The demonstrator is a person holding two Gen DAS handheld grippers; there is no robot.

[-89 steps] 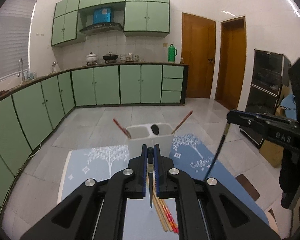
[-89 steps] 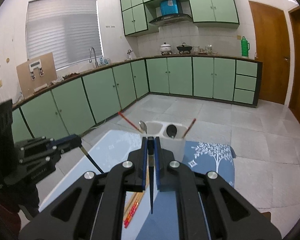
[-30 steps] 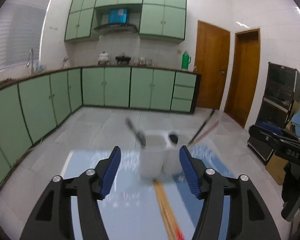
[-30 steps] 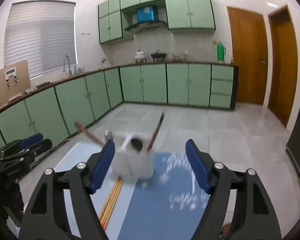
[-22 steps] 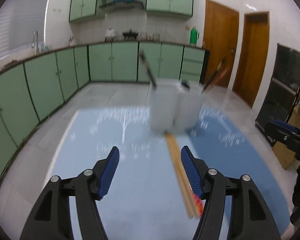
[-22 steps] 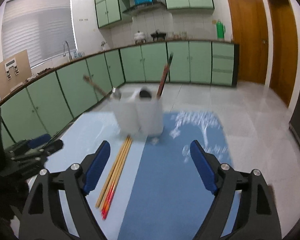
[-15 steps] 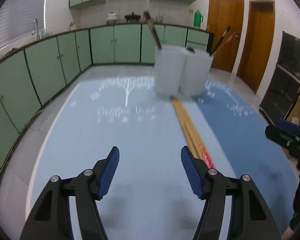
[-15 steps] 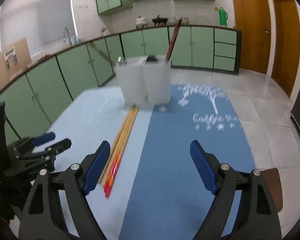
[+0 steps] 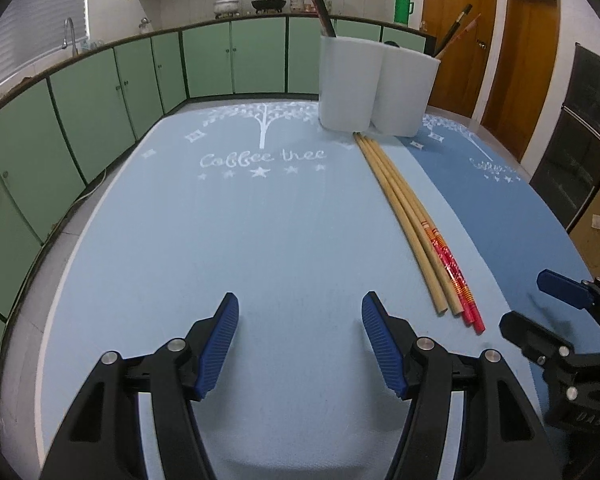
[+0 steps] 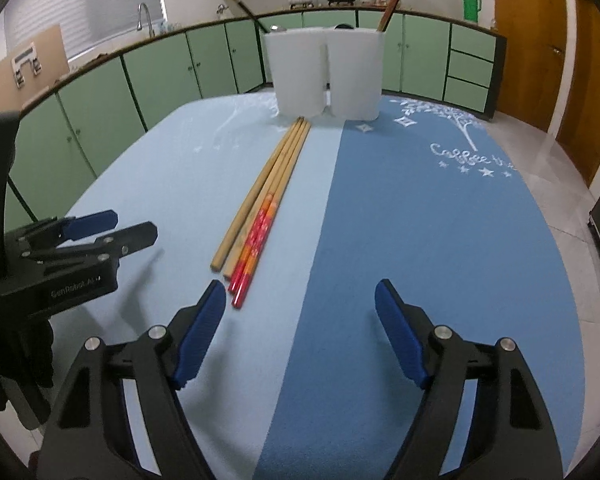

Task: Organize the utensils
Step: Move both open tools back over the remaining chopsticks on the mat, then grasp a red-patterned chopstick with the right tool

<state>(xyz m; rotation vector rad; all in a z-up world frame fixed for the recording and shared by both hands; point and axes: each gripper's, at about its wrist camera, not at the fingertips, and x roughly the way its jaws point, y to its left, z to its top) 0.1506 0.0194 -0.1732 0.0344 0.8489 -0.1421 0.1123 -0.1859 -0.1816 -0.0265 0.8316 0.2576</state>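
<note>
Four loose wooden chopsticks (image 10: 266, 196) lie side by side on the table – two plain tan ones and two with red-and-orange patterned handle ends – forming one tight bundle on the pale blue mat (image 9: 228, 240), close to its seam with the darker blue mat (image 10: 428, 240). Their long axis runs from you toward the white two-compartment plastic utensil holder (image 9: 376, 88): narrow tips almost touching its base, thick ends nearest your grippers. The holder stands upright at the far end of the table, and more chopsticks lean out of its two compartments; how many, you cannot count from here. Your left gripper (image 9: 298, 344) hovers over bare mat with its two blue-padded fingers spread wide and nothing between them, the bundle just to its right. Your right gripper (image 10: 300, 332) is also spread wide, its jaws closing slightly with nothing between them – its left finger (image 10: 198, 334) sits just beside the red ends, apart from them.
</note>
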